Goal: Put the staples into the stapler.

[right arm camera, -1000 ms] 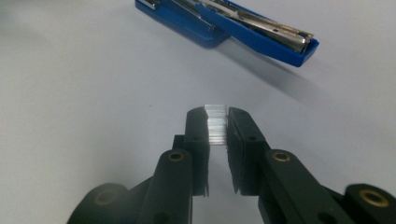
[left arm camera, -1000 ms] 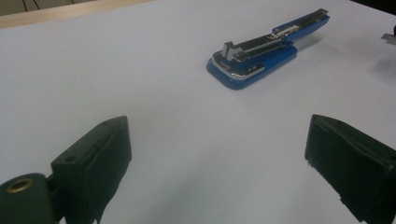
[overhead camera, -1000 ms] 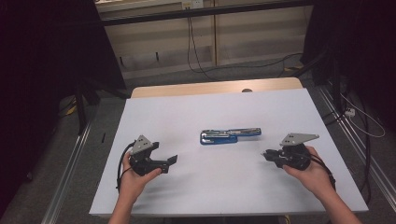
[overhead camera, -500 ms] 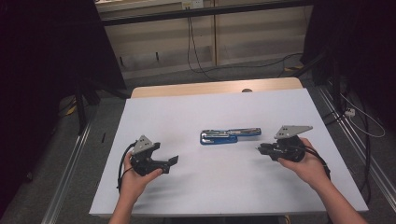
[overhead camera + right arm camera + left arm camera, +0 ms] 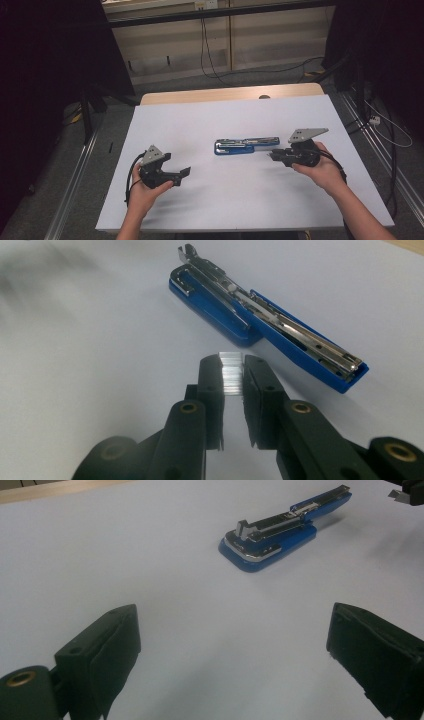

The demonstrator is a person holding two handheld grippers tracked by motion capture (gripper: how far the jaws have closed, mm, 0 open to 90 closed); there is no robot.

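Lying opened flat mid-tabletop (image 5: 200,200), the blue metal-topped stapler (image 5: 246,146) awaits loading: the right gripper (image 5: 231,371) fingers clench a silvery strip of staples (image 5: 231,369) just beside it, while the left gripper (image 5: 232,645) fingers stand released, well apart.

Bare white table (image 5: 225,200) all round; sole obstacle mid-table, the opened blue stapler (image 5: 246,146)

I see white bench (image 5: 200,125), wooden strip (image 5: 230,94) along far edge. Beyond it, pale panelled wall (image 5: 280,35), black cables (image 5: 207,55) hanging down onto grey floor (image 5: 165,85). Dark curtains (image 5: 45,60) both sides. Metal rails (image 5: 75,170) flank bench. Light dim, even.
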